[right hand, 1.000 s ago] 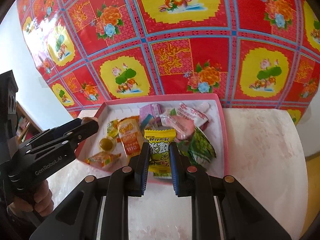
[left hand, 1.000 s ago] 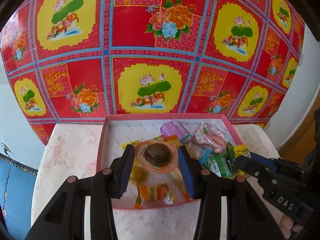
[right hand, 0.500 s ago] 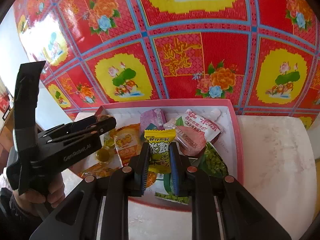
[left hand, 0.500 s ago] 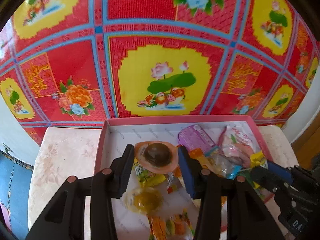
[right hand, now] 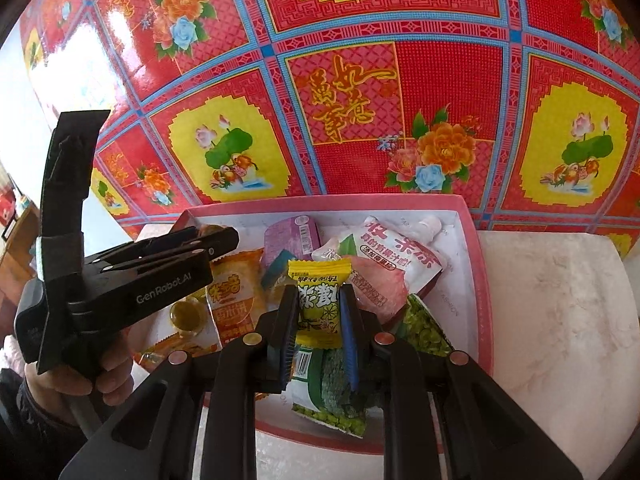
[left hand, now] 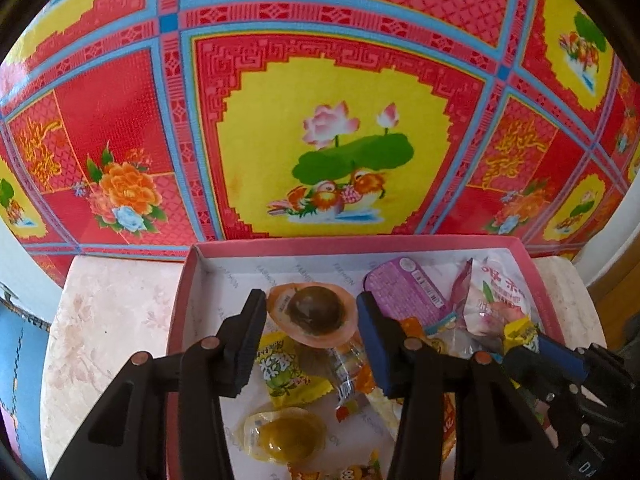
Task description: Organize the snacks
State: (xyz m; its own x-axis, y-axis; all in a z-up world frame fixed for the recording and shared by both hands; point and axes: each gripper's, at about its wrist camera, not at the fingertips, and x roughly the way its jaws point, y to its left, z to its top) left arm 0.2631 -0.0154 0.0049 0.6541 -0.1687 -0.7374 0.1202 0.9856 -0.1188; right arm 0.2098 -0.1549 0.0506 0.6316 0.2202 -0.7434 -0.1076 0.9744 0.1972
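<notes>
Here, we find the left gripper [left hand: 311, 322] with its jaws opening around a round orange-rimmed jelly cup [left hand: 312, 314] with a dark centre. The cup's rim sits against the left black finger [left hand: 250, 336]; on the blue-padded side we cannot tell whether contact remains. The cup hangs over the pink box [left hand: 188, 280], toward its 12 o'clock wall.

Next, the right gripper [right hand: 320, 312] is clamped tight on a yellow lemon-print candy packet [right hand: 320, 300], which stands upright between the pads with its crimped top at 12 o'clock. It is held above the box's near half.

Below the left fingers lie a second yellow candy packet [left hand: 284, 372] and, at 6 o'clock of it, a clear cup with yellow-green filling [left hand: 286, 434]. At 3 o'clock of the held cup we note a purple sealed tub [left hand: 404, 292], and beyond it a white pouch with pink fruit print [left hand: 500, 304].

In the right wrist view, an orange biscuit packet [right hand: 236, 300] lies at 9 o'clock of the held candy, and a green pea packet [right hand: 332, 396] lies at 6 o'clock, under the fingers.

The box rests on a pale marbled tabletop [right hand: 556, 320], backed by a red and yellow floral cloth [left hand: 332, 140]. A hand [right hand: 100, 380] grips the left tool's handle at 8 o'clock.
</notes>
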